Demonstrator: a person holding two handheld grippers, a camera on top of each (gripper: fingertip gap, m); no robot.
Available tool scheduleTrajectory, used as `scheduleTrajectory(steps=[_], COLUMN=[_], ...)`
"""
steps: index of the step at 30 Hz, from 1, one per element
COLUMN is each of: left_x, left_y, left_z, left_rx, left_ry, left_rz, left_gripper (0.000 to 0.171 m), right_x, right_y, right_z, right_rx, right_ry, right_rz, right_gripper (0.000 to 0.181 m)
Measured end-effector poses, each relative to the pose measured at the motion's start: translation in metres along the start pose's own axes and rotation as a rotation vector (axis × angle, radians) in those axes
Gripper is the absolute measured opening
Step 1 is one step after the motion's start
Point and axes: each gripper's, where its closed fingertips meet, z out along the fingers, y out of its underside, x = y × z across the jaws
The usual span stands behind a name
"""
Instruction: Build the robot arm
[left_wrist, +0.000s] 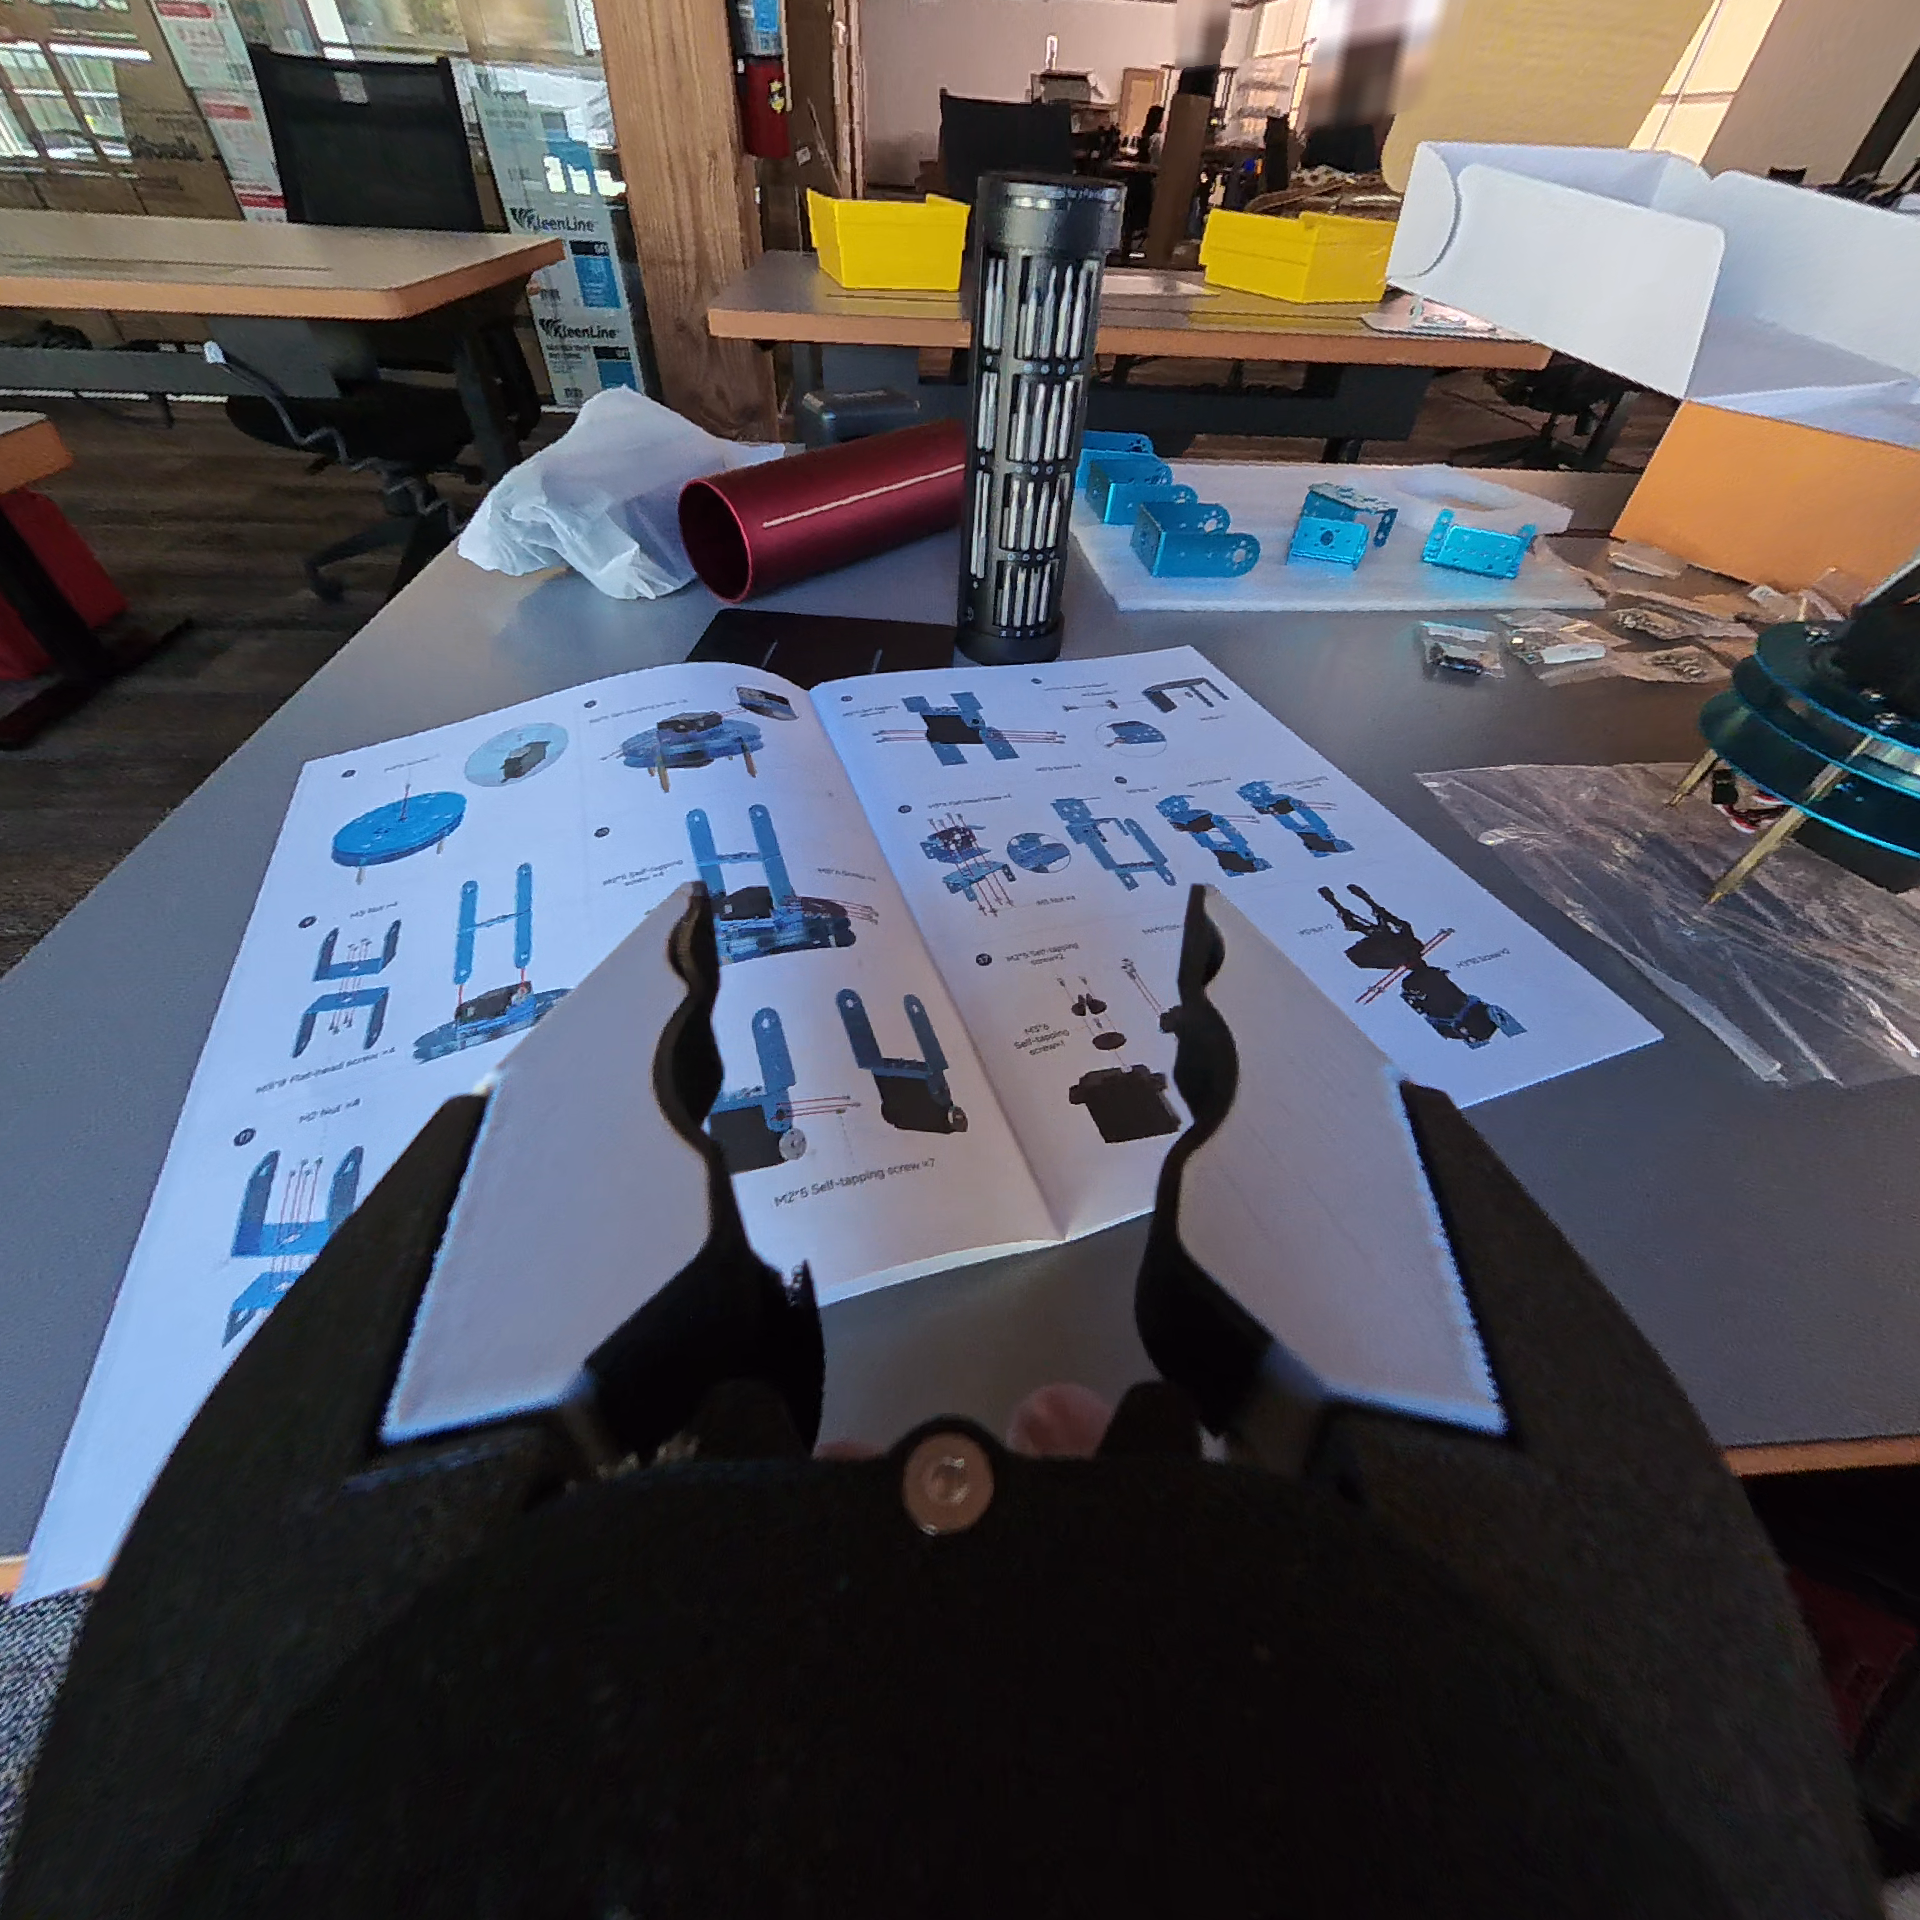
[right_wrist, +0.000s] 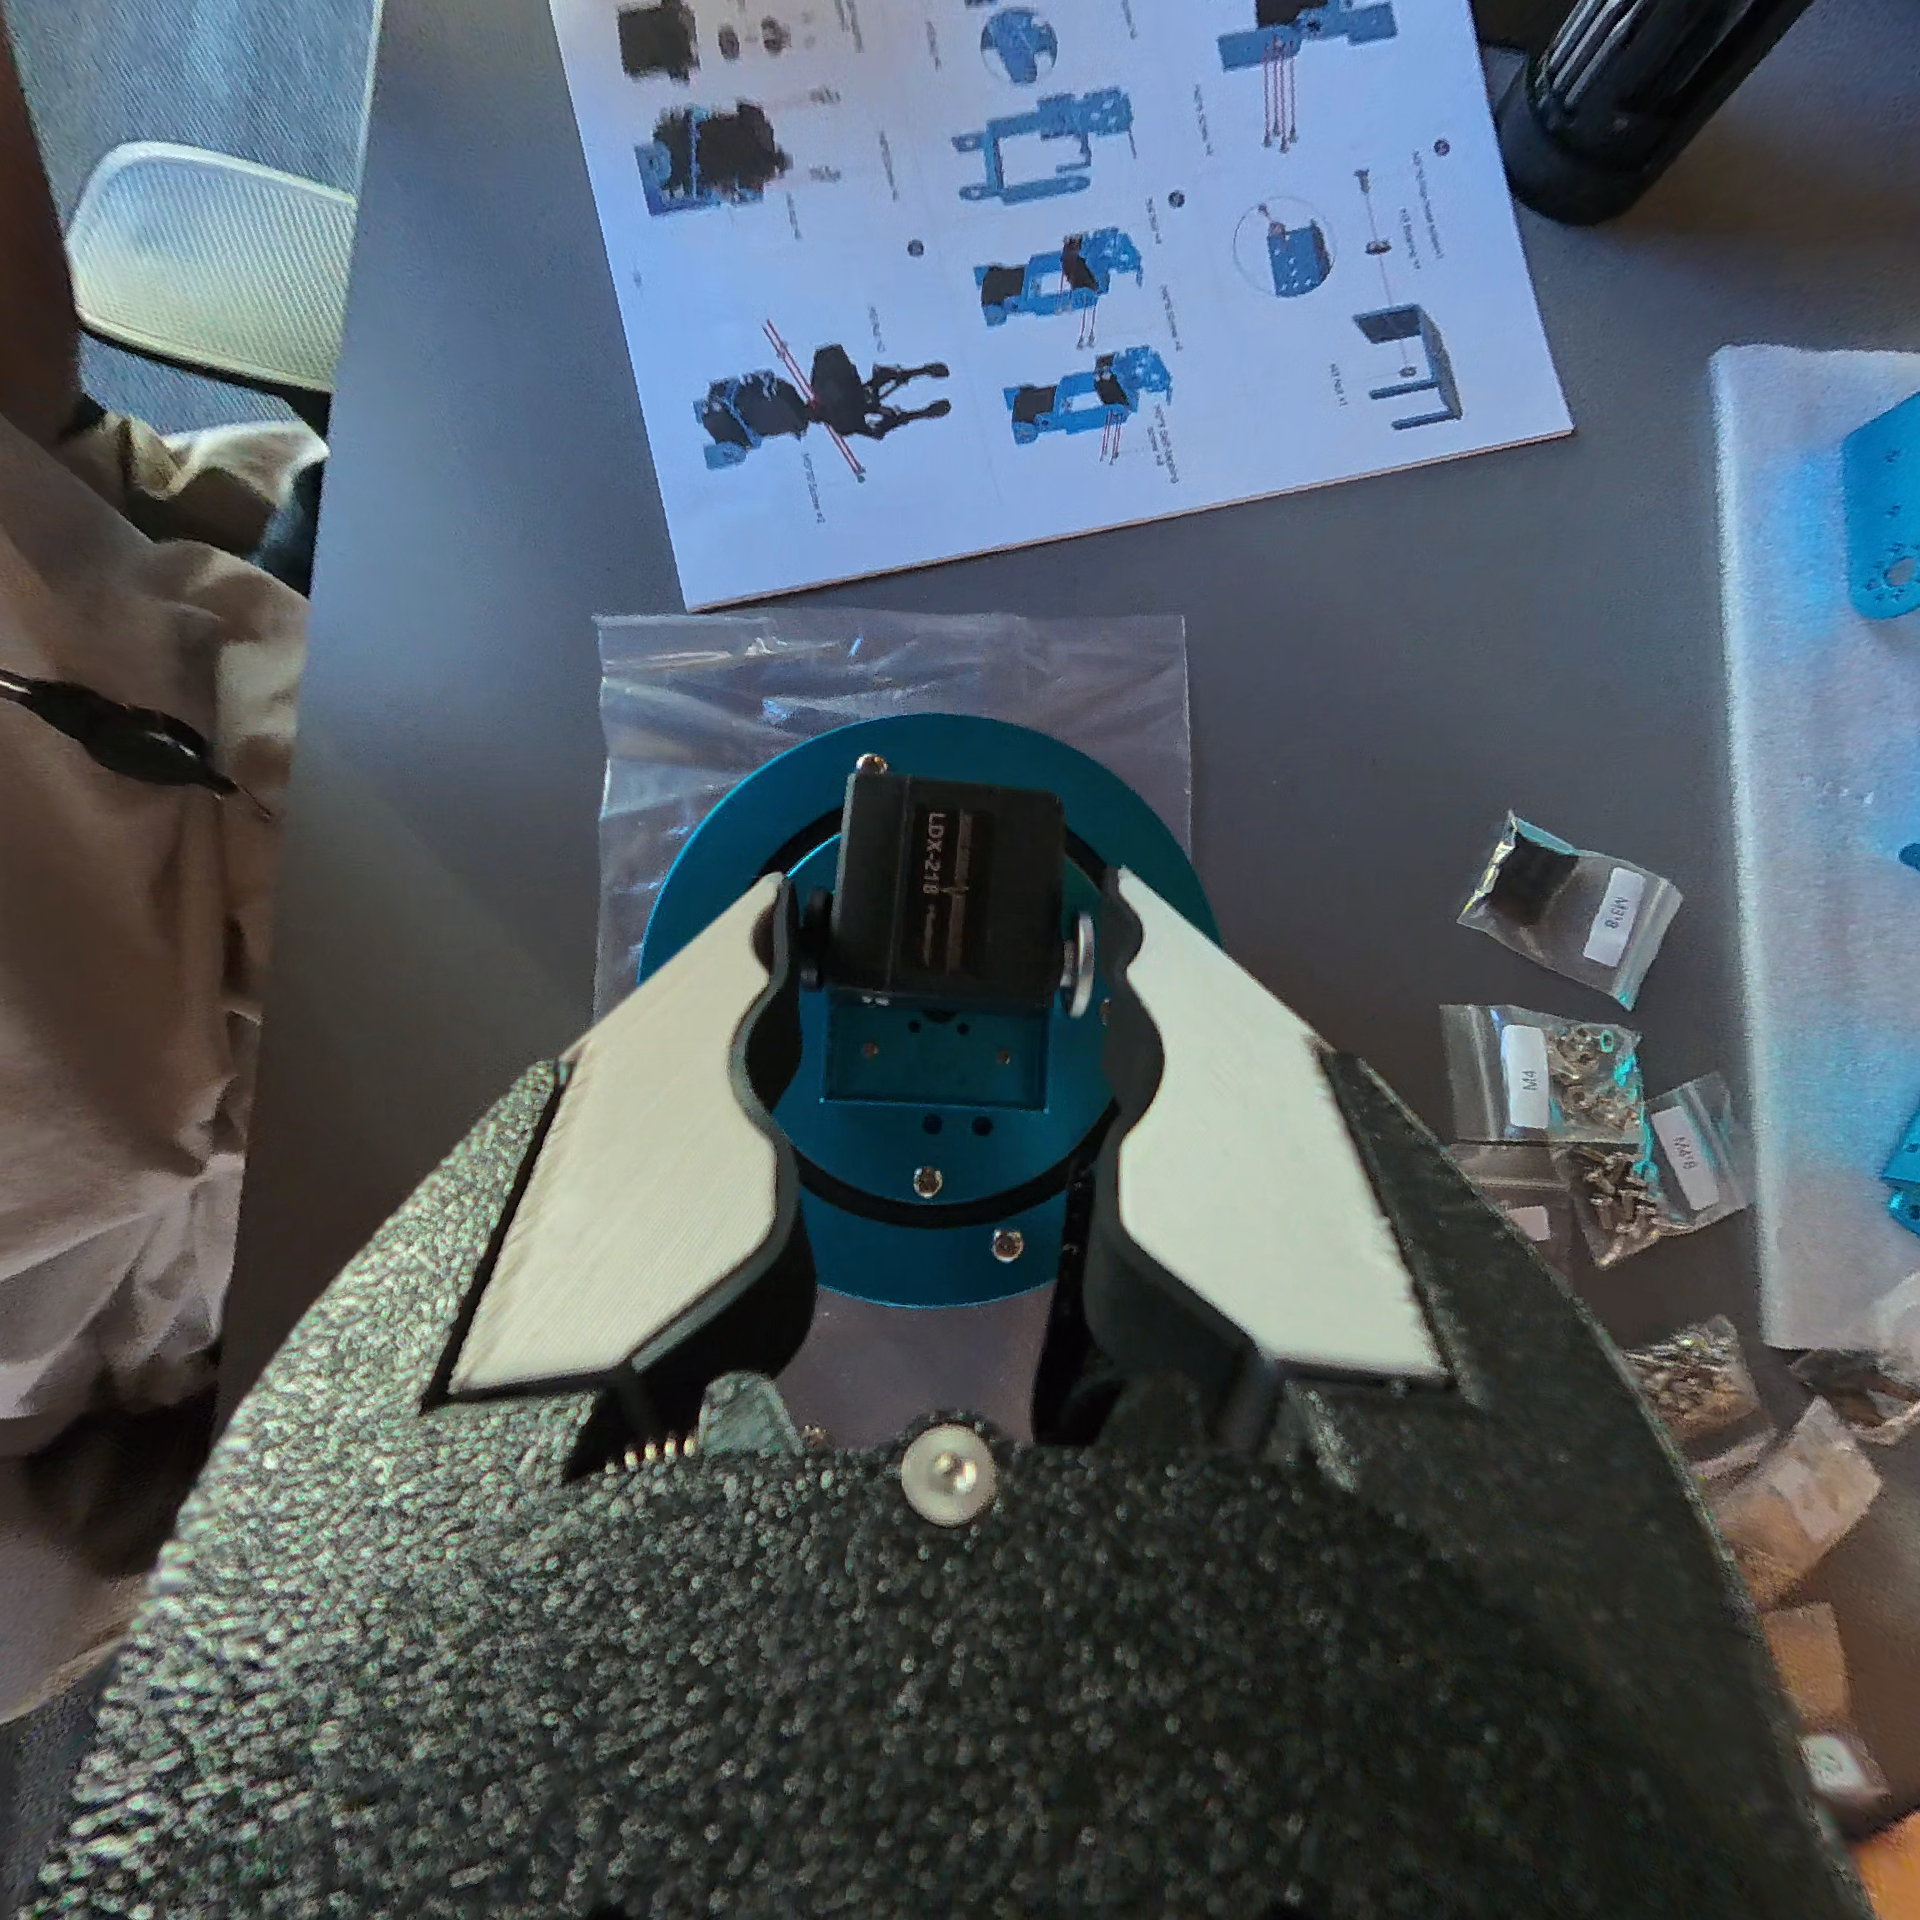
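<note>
Grey table (right_wrist: 468, 935) below, right claw (right_wrist: 951, 914) straddles servo (right_wrist: 951, 883).

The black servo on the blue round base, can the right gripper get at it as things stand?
Probably yes. The right gripper is open, its fingers either side of the black servo, which stands on the blue round base. Nothing lies between them; whether the pads touch it is unclear.

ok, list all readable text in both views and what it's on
I don't quote writing; this is what bears it:
open manual: printed captions beside the diagrams
black servo: label on its top face
small parts bags: white stickers
cardboard boxes: printed marks, far off
</note>
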Motion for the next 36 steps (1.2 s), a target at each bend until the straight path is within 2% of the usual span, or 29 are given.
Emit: scheduleTrajectory(steps=[8,14,23,25,28,31,34,36], left_x=[0.013,0.031,0.072,0.087,0.117,0.152,0.198,0.228], left_y=[0.001,0.002,0.008,0.006,0.001,-0.005,-0.014,-0.020], left_z=[0.008,0.015,0.033,0.037,0.042,0.052,0.057,0.060], left_rx=[-0.016,-0.023,-0.063,-0.064,-0.066,-0.076,-0.074,-0.099], left_ry=[0.021,0.072,0.188,0.240,0.337,0.448,0.655,0.784], left_rz=[0.043,0.049,0.062,0.047,0.051,0.074,0.060,0.037], left_gripper=[0.089,0.089,0.089,0.089,0.089,0.087,0.086,0.086], right_x=[-0.003,-0.004,-0.002,0.003,-0.002,-0.003,-0.004,-0.002], right_y=[0.004,0.003,-0.011,-0.015,-0.020,-0.032,-0.044,-0.041], right_z=[0.004,0.003,-0.010,-0.010,-0.003,-0.003,-0.009,-0.010], right_rx=[-0.267,-0.311,-0.049,0.026,0.104,0.205,0.320,0.348], right_ry=[-0.028,-0.090,-0.087,-0.058,-0.110,-0.142,-0.188,-0.197], right_rz=[-0.088,-0.013,0.105,0.119,0.180,0.229,0.298,0.335], right_gripper=[0.051,0.049,0.048,0.048,0.048,0.048,0.047,0.048])
